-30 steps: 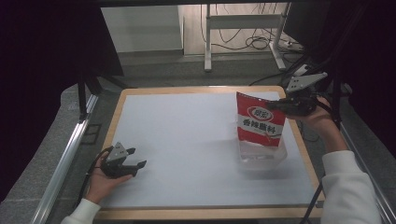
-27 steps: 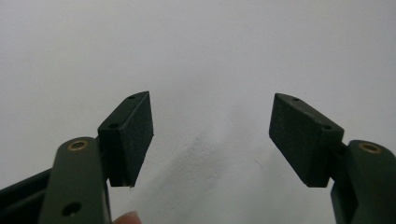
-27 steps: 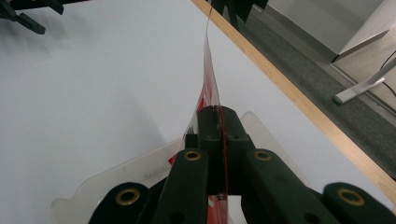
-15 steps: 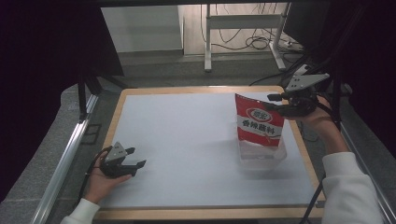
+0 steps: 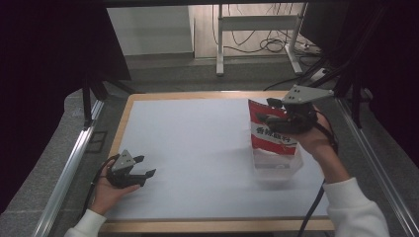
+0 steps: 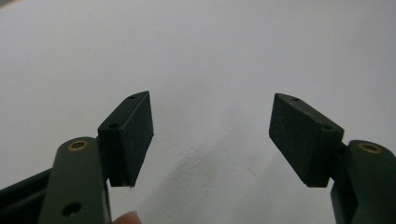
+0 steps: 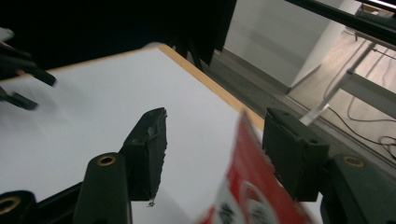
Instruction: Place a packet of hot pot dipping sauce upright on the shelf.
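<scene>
The red snack bag [image 5: 269, 132] stands upright in a clear plastic box [image 5: 276, 168] on the right half of the table [image 5: 197, 148], its top edge leaning a little toward the far side. The right gripper [image 5: 264, 118] sits at the bag's upper edge; its jaws have just been opening, and in the right gripper view the bag's top corner [image 7: 247, 186] rises between the two pads [image 7: 149, 149] without either pad pressing on it. So the bag stands free and the gripper is letting go, not holding.

The step in hand looks like releasing the bag and drawing the right gripper clear. To do that well, the jaws should spread wide enough that neither pad drags on the film, since a light bag standing on its narrow end will tip or lift out of the box at the slightest snag. The safest way out is probably straight back along the line of the jaws, away from the bag's face, rather than sideways across it. A slow start helps: if the bag sways, there is room to stop and steady it.

The left gripper [image 5: 141, 170] rests low near the front left corner of the table, well apart from the box, jaws spread with nothing between them [image 6: 210, 135]. It could come across to brace the box if the bag starts to lean.
</scene>
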{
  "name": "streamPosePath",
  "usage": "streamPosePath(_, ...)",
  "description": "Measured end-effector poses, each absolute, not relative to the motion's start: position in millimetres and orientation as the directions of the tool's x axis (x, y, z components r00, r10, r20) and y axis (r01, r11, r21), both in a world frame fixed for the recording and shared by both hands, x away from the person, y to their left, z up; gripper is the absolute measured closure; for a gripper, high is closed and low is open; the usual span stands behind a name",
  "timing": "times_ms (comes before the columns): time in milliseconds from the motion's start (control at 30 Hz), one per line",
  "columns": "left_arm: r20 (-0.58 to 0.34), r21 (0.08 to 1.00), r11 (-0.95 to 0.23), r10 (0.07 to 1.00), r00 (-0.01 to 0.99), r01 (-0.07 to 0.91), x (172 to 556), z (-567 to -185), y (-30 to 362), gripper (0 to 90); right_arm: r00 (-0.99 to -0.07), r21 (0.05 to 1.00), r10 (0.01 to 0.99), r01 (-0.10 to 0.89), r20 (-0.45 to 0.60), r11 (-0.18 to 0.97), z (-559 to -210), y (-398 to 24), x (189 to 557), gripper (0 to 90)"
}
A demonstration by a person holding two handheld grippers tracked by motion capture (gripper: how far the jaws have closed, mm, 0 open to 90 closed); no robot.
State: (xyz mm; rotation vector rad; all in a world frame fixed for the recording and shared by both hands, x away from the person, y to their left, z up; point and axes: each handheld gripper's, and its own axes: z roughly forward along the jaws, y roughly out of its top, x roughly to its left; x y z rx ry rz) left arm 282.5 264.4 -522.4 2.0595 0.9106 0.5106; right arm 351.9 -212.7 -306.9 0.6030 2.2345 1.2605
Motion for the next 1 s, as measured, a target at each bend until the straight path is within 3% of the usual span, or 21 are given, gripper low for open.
streamPosePath(567, 0.039, 0.798, -0.425, 0.745, 0.666, 0.427, 282, -524, 260, 30.2, -0.857, 0.880, 0.512, 0.208, -0.047, 0.428, -390, -158, 319, 34.0)
streamPosePath(1000, 0.045, 0.798, -0.428, 0.743, 0.668, 0.423, 281, -523, 260, 30.2, -0.833, 0.879, 0.554, 0.268, 0.005, 0.395, -410, -151, 324, 30.1)
